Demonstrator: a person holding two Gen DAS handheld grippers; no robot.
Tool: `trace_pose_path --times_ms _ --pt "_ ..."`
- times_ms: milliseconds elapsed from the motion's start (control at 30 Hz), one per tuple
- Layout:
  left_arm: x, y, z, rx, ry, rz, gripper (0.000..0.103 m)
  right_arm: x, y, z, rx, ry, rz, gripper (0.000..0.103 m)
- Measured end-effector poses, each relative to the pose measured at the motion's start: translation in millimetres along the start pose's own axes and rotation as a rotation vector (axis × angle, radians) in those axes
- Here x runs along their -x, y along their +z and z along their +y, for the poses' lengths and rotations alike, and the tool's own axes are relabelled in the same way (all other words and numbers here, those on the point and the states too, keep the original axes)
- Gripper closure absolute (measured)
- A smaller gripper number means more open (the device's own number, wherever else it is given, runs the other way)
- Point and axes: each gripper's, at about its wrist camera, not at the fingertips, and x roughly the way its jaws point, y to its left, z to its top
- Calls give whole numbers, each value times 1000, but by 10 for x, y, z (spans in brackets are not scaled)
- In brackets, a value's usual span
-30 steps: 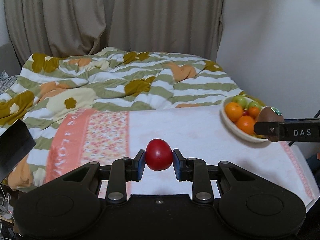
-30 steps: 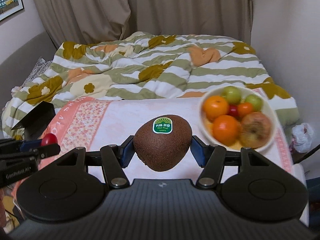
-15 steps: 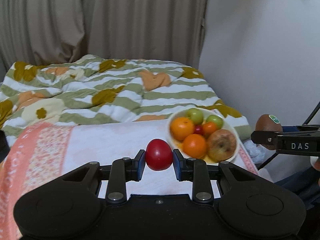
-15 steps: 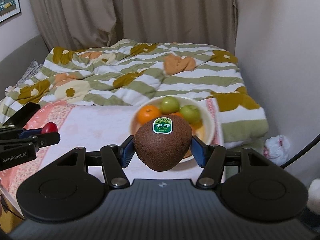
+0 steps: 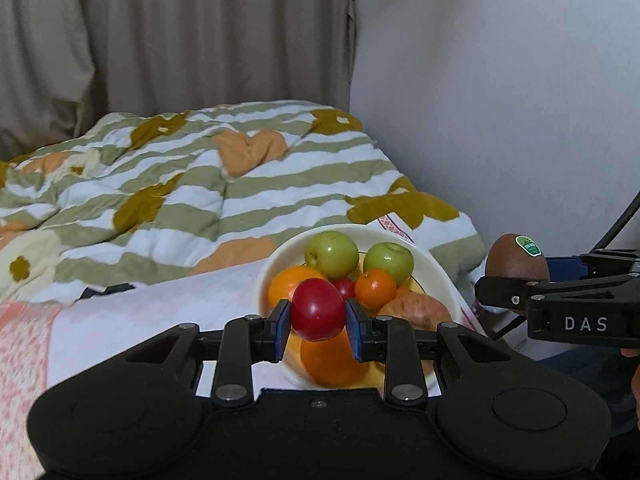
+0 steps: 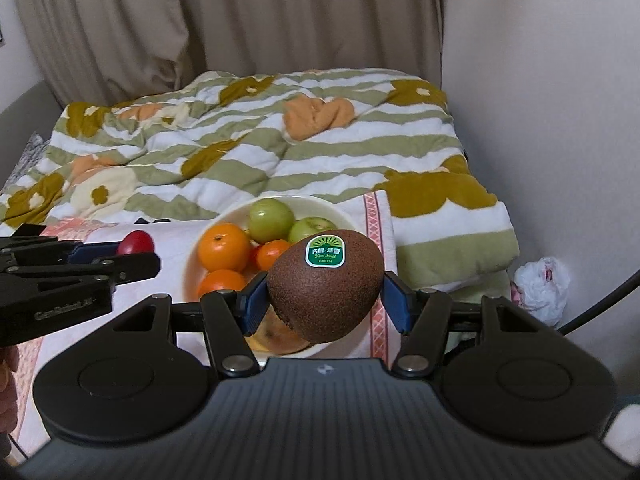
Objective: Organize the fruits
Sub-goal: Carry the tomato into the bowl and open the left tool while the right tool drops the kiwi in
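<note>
Both hands have swung across the bed toward its wall-side edge since a second ago, so the cream bowl [image 5: 436, 268] that sat off to the side is now straight ahead of me. My left gripper [image 5: 318, 316] pinches a small red plum-like fruit [image 5: 317, 309], hanging over the bowl's near rim, above an orange [image 5: 332, 360]. My right gripper [image 6: 324, 296] is clamped on a stickered kiwi [image 6: 325, 282], which I judge hangs at the bowl's wall-side rim. Green apples [image 6: 271, 220] and small oranges already fill the bowl, which rests on the pink towel [image 5: 140, 316]. To my eye, both fruits are nearly ready to be let go.
</note>
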Motion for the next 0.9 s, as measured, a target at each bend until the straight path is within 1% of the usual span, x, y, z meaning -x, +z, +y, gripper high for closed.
trace_pose_path --times_ms 200,400,433,467,500,533,567,600,633,700,900 --pt "-363 87 -76 -61 -24 49 71 -261 69 -98 -37 -16 26 28" --pt "-517 98 -152 -108 -45 76 69 -398 95 -208 -67 -42 43 28" --pt "-520 97 -151 -111 -45 77 67 -411 98 -226 -73 -45 44 28" --pt "-514 97 -147 -112 -45 75 56 -419 104 -236 -79 -49 45 28" --pt "-503 99 -140 -113 -47 70 42 -427 111 -246 -84 -52 44 28" --pt "-490 102 -131 -112 -48 63 33 -430 118 -260 -88 -54 42 28" --pt "-470 104 -123 -110 -44 53 18 -436 129 -268 -90 -56 41 28" --pt "-440 104 -111 -110 -37 39 13 -441 138 -273 -93 -57 40 28" --pt "-416 106 -102 -111 -31 30 11 -446 148 -275 -93 -57 40 28" --pt "-375 109 -68 -106 -28 25 11 -458 165 -268 -89 -56 39 28" --pt "-280 88 66 -77 16 27 10 -570 216 -202 -78 -33 53 28"
